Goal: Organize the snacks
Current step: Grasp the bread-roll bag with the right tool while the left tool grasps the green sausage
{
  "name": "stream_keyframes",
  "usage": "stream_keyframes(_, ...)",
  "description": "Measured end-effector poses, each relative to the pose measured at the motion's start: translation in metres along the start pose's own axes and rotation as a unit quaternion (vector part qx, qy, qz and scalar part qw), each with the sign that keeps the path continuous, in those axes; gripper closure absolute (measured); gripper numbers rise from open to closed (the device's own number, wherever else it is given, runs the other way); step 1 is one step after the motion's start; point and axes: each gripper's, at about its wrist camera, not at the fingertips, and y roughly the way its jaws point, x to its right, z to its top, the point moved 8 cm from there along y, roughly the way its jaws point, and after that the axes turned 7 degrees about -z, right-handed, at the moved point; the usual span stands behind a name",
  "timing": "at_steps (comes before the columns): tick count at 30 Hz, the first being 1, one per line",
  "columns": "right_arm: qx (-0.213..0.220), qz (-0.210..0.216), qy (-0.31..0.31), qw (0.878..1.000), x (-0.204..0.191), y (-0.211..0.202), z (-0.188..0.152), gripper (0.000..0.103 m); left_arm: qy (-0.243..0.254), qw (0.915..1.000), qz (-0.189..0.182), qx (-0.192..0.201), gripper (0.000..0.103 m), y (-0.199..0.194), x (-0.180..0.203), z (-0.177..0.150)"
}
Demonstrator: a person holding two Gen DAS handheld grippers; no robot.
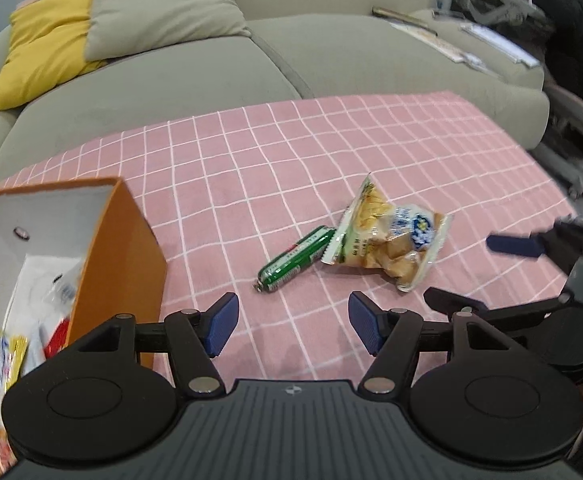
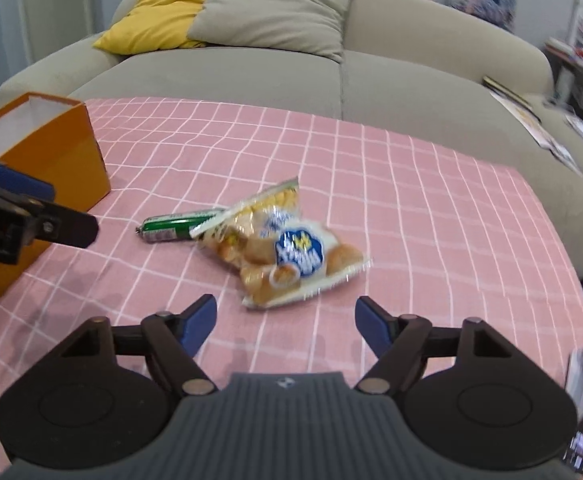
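To your left, the orange box holds a few blurred packets. On the cloth lie a sausage and biscuit bag, touching. Both your left gripper and right gripper gape wide, empty.

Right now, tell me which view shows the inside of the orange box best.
The left wrist view: it looks into the orange box, showing white walls and blurred snack packets. The right wrist view shows mostly its orange outside and a strip of white inner wall.
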Motion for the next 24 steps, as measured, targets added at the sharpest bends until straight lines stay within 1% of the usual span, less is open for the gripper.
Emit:
stream_keyframes(4, 0.017, 0.000, -0.036, 0.999, -0.005, 0.014, 0.017, 0.021, 0.014, 0.9997, 0.010, -0.018, 0.030, 0.022, -0.007, 0.005)
stream_keyframes(8, 0.036, 0.014, -0.066, 0.997, -0.014, 0.024, 0.030, 0.014, 0.034, 0.9988, 0.018, -0.030, 0.031, 0.039, -0.011, 0.009)
stream_keyframes(11, 0.049, 0.020, -0.102, 0.993, -0.023, 0.032, 0.036, 0.014, 0.046, 0.9981, 0.023, -0.035, 0.032, 0.050, -0.013, 0.015)
stream_keyframes(15, 0.040, 0.031, -0.127, 0.991, -0.029, 0.047, 0.034, 0.014, 0.063, 0.9969, 0.025, -0.040, 0.032, 0.062, -0.015, 0.021)
stream_keyframes(20, 0.020, 0.035, -0.131, 0.991, -0.027, 0.066, 0.032, 0.015, 0.086, 0.9943, 0.029, -0.056, 0.032, 0.079, -0.015, 0.025)
stream_keyframes(24, 0.008, 0.035, -0.128, 0.991, -0.025, 0.076, 0.028, 0.016, 0.088, 0.9934, 0.026, -0.070, 0.037, 0.091, -0.016, 0.026)
